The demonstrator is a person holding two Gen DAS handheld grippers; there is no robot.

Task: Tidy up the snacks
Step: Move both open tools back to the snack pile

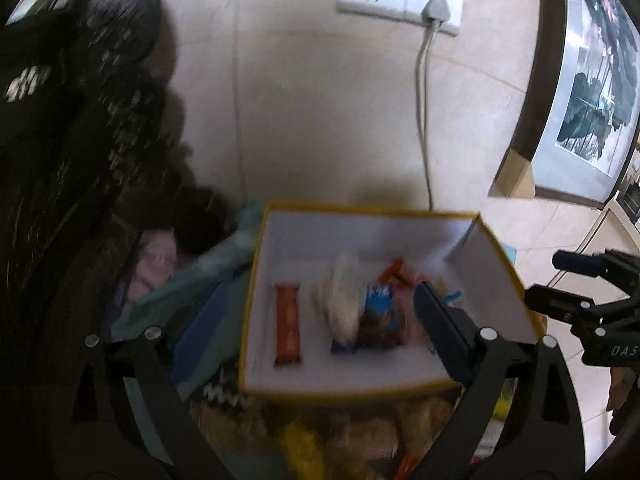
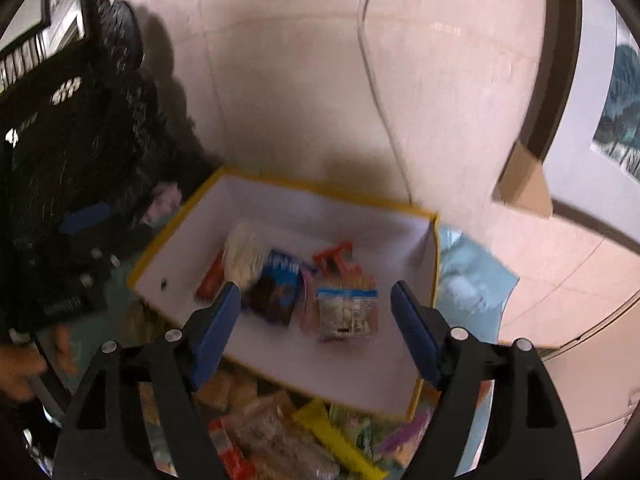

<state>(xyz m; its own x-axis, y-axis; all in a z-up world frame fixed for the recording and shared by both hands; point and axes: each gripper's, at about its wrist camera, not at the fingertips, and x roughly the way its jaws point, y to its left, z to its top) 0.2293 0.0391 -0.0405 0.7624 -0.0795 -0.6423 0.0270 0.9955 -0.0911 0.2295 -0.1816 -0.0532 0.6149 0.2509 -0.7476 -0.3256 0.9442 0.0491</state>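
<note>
Left gripper [image 1: 312,320] stands wide open and empty above the yellow-edged box [image 1: 256,280]; right gripper [image 2: 316,332] is open too, nothing between its pads. About 5 snack packets [image 2: 346,312] lie inside the box, while loose snacks [image 2: 280,432] wait in a pile just before it. Judging by this, a drop is finished; next comes picking from the pile.

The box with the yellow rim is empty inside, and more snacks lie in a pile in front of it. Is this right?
Not quite. The box is not empty: the right wrist view shows several snacks in it, among them an orange bar, a blue packet and a clear bag. The rest holds: more snacks lie piled in front of it.
</note>
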